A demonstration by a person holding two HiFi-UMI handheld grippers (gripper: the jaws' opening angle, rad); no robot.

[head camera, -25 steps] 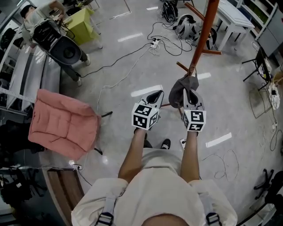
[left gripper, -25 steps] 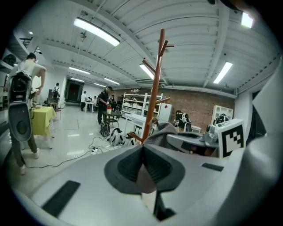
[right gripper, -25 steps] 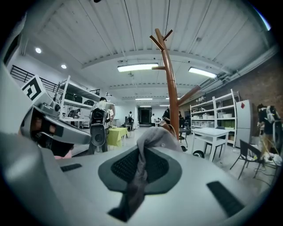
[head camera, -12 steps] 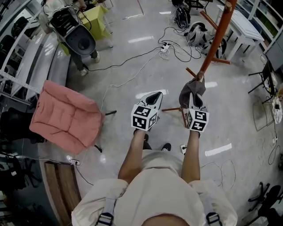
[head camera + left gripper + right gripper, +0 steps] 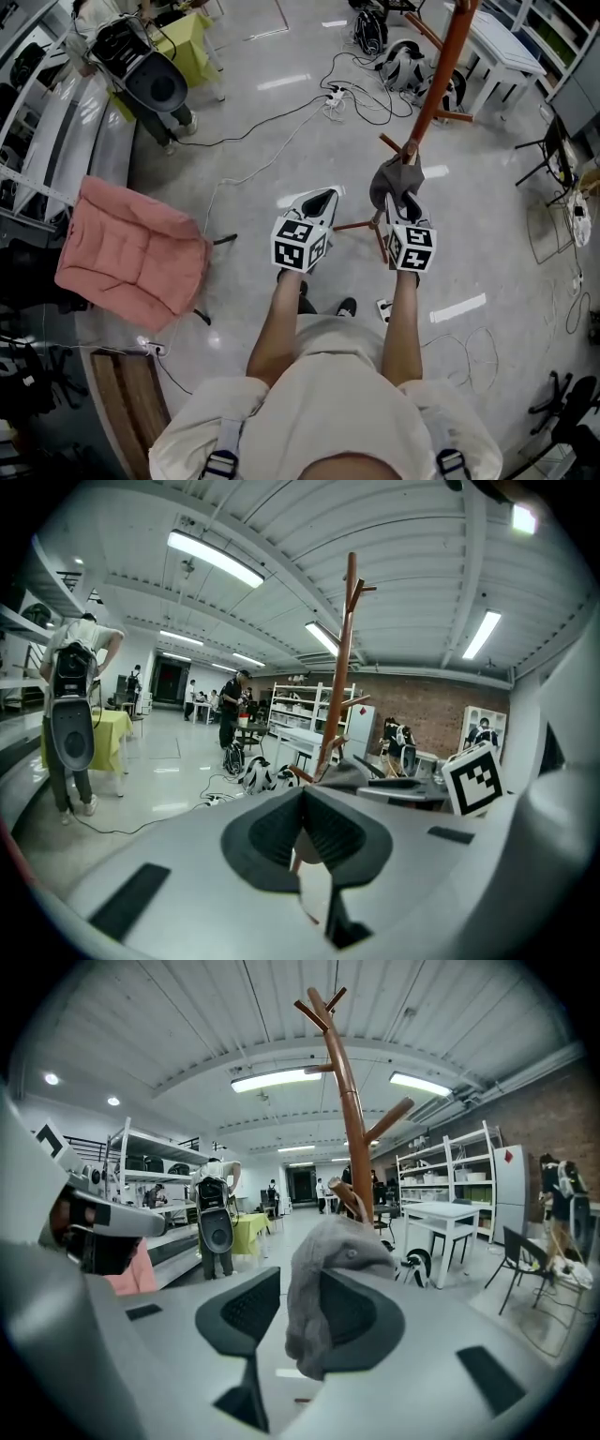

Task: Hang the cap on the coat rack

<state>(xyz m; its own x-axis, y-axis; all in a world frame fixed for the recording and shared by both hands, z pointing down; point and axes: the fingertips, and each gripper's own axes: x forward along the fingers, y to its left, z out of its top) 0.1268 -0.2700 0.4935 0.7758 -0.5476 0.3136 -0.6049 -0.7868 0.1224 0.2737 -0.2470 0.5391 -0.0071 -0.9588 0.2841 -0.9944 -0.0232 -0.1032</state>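
Cap (image 5: pixel 394 180) on a low peg of the coat rack (image 5: pixel 433 84), right of centre in the head view.
The right gripper (image 5: pixel 403 208) has its jaws opening with the grey cap hanging between them; the left gripper (image 5: pixel 319 200), beside it, has its jaws together and empty.

The left tool (image 5: pixel 302 794) fills the lower half of the left gripper view, its dark ribbed pads (image 5: pixel 267 832) meeting at the tips with nothing between them. Just beyond them a wooden coat rack (image 5: pixel 345 667) rises toward the ceiling, and a grey cap (image 5: pixel 345 774) sits against its lower stem. A square-marker cube (image 5: pixel 473 778) shows at the right. Far left, a person (image 5: pixel 73 705) stands by a yellow-green desk (image 5: pixel 114 738); cables (image 5: pixel 217 797) lie on the floor.
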